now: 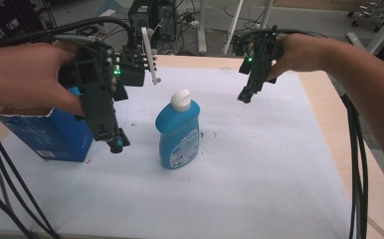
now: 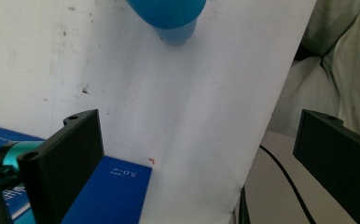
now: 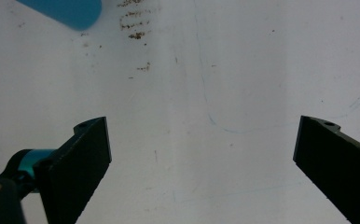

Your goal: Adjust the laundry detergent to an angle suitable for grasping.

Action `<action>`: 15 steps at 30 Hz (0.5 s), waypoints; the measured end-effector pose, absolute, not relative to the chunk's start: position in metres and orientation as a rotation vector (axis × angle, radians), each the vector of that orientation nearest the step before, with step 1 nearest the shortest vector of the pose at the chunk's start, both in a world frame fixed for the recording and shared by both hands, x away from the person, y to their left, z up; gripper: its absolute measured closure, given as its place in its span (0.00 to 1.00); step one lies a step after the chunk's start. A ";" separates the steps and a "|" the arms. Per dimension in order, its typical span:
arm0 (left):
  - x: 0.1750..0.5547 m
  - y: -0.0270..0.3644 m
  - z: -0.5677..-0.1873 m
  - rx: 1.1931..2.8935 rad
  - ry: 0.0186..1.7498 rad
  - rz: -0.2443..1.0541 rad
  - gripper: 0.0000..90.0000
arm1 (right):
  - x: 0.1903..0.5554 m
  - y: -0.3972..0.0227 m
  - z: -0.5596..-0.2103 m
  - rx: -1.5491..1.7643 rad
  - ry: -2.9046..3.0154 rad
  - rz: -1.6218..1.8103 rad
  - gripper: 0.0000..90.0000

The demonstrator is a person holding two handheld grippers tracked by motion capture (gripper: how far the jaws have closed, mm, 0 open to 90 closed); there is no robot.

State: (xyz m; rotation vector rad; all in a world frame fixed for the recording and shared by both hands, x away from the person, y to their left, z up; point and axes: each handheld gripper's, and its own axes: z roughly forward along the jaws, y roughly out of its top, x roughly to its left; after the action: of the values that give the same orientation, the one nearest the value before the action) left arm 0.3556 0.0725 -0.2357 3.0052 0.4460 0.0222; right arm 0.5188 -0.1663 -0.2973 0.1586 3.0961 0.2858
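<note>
A blue bottle with a white cap stands upright in the middle of the white sheet. My left gripper hangs above the sheet to the bottle's left, pointing down, beside a blue box. In the left gripper view its jaws stand wide apart with nothing between them; the bottle's base lies ahead and the blue box is below the left jaw. My right gripper hovers right of the bottle and farther back. Its jaws are spread, open over bare sheet, with the bottle's edge at top left.
The white sheet covers most of a wooden table. Black cables trail along the right side and at the lower left. Equipment and chair legs stand beyond the far edge. Brown crumbs mark the sheet near the bottle.
</note>
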 end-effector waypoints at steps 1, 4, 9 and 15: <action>0.356 0.072 -0.235 3.000 0.452 0.026 0.02 | 0.518 -0.167 -0.297 0.155 3.096 0.285 0.04; 0.357 0.070 -0.234 2.998 0.461 0.030 0.02 | 0.517 -0.169 -0.295 0.149 3.094 0.289 0.04; 0.356 0.068 -0.235 3.006 0.459 0.032 0.02 | 0.515 -0.171 -0.296 0.156 3.094 0.297 0.03; 0.354 0.068 -0.234 3.002 0.468 0.035 0.02 | 0.515 -0.173 -0.295 0.154 3.093 0.306 0.04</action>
State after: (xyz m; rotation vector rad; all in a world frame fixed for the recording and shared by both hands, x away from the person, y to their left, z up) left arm 0.3540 0.0678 -0.2345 3.0018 0.4678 0.0347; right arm 0.5151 -0.1731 -0.2947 0.1542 3.0926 0.3059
